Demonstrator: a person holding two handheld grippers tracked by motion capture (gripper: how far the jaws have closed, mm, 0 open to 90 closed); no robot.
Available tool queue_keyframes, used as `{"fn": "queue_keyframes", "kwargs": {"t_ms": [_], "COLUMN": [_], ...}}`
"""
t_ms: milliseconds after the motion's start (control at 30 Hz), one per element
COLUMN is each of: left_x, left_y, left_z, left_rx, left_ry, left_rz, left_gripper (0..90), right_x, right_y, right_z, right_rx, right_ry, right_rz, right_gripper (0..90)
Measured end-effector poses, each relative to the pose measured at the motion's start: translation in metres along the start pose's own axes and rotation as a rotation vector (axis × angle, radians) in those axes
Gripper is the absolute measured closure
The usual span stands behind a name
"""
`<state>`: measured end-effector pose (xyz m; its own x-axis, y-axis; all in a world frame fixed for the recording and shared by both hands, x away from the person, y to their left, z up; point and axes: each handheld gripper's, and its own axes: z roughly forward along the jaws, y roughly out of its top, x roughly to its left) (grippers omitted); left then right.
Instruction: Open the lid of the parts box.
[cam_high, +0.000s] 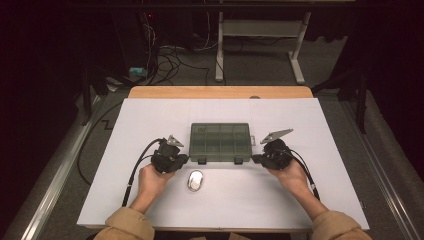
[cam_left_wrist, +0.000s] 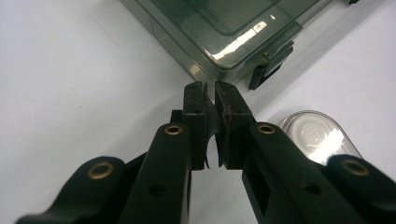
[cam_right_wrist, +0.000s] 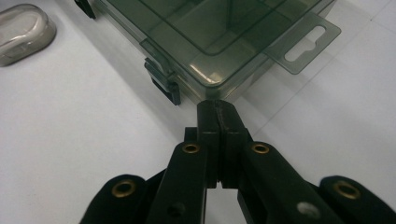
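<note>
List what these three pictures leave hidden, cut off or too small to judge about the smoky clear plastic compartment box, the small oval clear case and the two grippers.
- Smoky clear plastic compartment box: contents, high view, too small and dark; far side cut off in both gripper views.
- Small oval clear case: contents, high view, too small; left gripper view, partly behind a jaw.
- Left gripper and right gripper: contact with the box's corners, unclear.

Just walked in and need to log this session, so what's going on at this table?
A person seated at a white table holds a two-jaw gripper in each hand. The left gripper and right gripper are both shut with nothing between their jaws, each pointed at a near corner of a closed, smoke-tinted compartment box. Its two front latches look fastened. A small clear oval case lies on the table just in front of the box, between the hands, untouched.
</note>
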<state>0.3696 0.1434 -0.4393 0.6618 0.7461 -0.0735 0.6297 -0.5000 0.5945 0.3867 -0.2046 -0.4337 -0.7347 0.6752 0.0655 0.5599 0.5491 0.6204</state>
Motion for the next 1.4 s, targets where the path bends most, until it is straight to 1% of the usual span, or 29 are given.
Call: {"fn": "queue_keyframes", "kwargs": {"t_ms": [67, 100, 133, 167, 233, 267, 333, 367, 400, 467, 500, 567, 600, 633, 667, 700, 733, 767, 833, 867, 967, 1000, 1033, 1067, 1100, 1167, 1233, 1333, 1400], "left_x": [0.0, -0.001, -0.001, -0.001, -0.002, -0.003, -0.004, -0.005, -0.006, -0.008, -0.008, -0.009, -0.009, -0.009, -0.01, -0.01, -0.01, -0.01, -0.009, -0.009, -0.005, -0.003, -0.003, -0.002, -0.002, 0.0, 0.001, 0.005, 0.006], "left_y": [0.0, 0.0, 0.001, 0.001, 0.003, 0.004, 0.006, 0.008, 0.01, 0.017, 0.017, 0.024, 0.024, 0.026, 0.031, 0.031, 0.033, 0.036, 0.04, 0.041, 0.045, 0.047, 0.047, 0.048, 0.049, 0.052, 0.054, 0.057, 0.058], "left_z": [-0.002, -0.003, -0.004, -0.004, -0.004, -0.003, -0.003, -0.003, -0.003, -0.004, -0.004, -0.003, -0.003, -0.004, -0.005, -0.005, -0.006, -0.007, -0.008, -0.009, -0.011, -0.011, -0.011, -0.011, -0.012, -0.012, -0.013, -0.014, -0.015], "left_rx": [-0.009, -0.021, -0.023, -0.033, -0.035, -0.036, -0.041, -0.043, -0.051, -0.08, -0.08, -0.092, -0.092, -0.104, -0.13, -0.13, -0.142, -0.145, -0.15, -0.155, -0.179, -0.188, -0.188, -0.194, -0.198, -0.205, -0.218, -0.234, -0.246], "left_ry": [-0.003, -0.009, -0.012, -0.011, -0.007, 0.008, 0.033, 0.046, 0.057, 0.072, 0.072, 0.086, 0.086, 0.091, 0.1, 0.1, 0.101, 0.107, 0.114, 0.116, 0.104, 0.096, 0.096, 0.095, 0.097, 0.096, 0.09, 0.081, 0.072], "left_rz": [0.0, -0.005, -0.007, -0.005, -0.008, -0.007, -0.007, -0.008, -0.009, -0.009, -0.009, -0.008, -0.008, -0.004, 0.0, 0.0, -0.003, -0.001, -0.006, -0.007, -0.027, -0.041, -0.041, -0.046, -0.047, -0.052, -0.062, -0.078, -0.092], "left_gripper": [82.8, 81.6, 80.9, 79.5, 77.8, 72.7, 65.3, 65.3, 58.5, 55.2, 53.7, 51.0, 50.4, 50.4, 49.4, 49.2, 49.2, 47.8, 47.3, 47.0, 46.9, 46.9, 46.9, 46.9, 46.9, 46.9, 47.2, 47.8, 48.0], "right_x": [0.001, 0.0, 0.0, 0.0, 0.0, 0.001, 0.001, 0.001, 0.001, 0.001, 0.001, 0.001, 0.001, 0.001, 0.001, 0.001, 0.001, 0.001, 0.001, -0.001, -0.004, -0.005, -0.007, -0.007, -0.01, -0.011, -0.015, -0.016, -0.019], "right_y": [0.0, 0.001, 0.001, 0.002, 0.003, 0.005, 0.007, 0.007, 0.009, 0.012, 0.012, 0.016, 0.017, 0.017, 0.019, 0.019, 0.02, 0.02, 0.02, 0.021, 0.023, 0.023, 0.024, 0.024, 0.027, 0.028, 0.032, 0.035, 0.037], "right_z": [-0.001, -0.004, -0.004, -0.008, -0.009, -0.013, -0.015, -0.015, -0.018, -0.021, -0.021, -0.023, -0.024, -0.024, -0.025, -0.025, -0.026, -0.025, -0.024, -0.021, -0.015, -0.013, -0.011, -0.011, -0.007, -0.006, -0.003, -0.001, 0.002], "right_rx": [-0.008, -0.025, -0.025, -0.053, -0.06, -0.075, -0.092, -0.092, -0.108, -0.117, -0.117, -0.134, -0.14, -0.14, -0.148, -0.148, -0.151, -0.15, -0.147, -0.141, -0.134, -0.128, -0.125, -0.125, -0.115, -0.112, -0.105, -0.098, -0.085], "right_ry": [0.0, 0.002, 0.002, 0.006, 0.004, -0.003, -0.001, -0.001, -0.004, -0.009, -0.009, -0.009, -0.013, -0.013, -0.013, -0.013, -0.013, -0.02, -0.022, -0.026, -0.032, -0.038, -0.047, -0.047, -0.061, -0.067, -0.078, -0.087, -0.091], "right_rz": [0.003, 0.002, 0.002, 0.008, 0.006, 0.007, 0.011, 0.011, 0.01, 0.012, 0.012, 0.021, 0.019, 0.019, 0.032, 0.032, 0.039, 0.049, 0.051, 0.067, 0.108, 0.122, 0.132, 0.132, 0.159, 0.166, 0.203, 0.206, 0.225], "right_gripper": [90.0, 90.0, 90.0, 89.8, 89.3, 88.5, 87.7, 87.7, 87.1, 86.9, 86.9, 86.4, 85.9, 85.9, 85.4, 85.4, 85.4, 84.5, 83.9, 82.4, 80.3, 79.6, 79.2, 79.2, 77.9, 77.3, 76.0, 75.2, 73.9]}}
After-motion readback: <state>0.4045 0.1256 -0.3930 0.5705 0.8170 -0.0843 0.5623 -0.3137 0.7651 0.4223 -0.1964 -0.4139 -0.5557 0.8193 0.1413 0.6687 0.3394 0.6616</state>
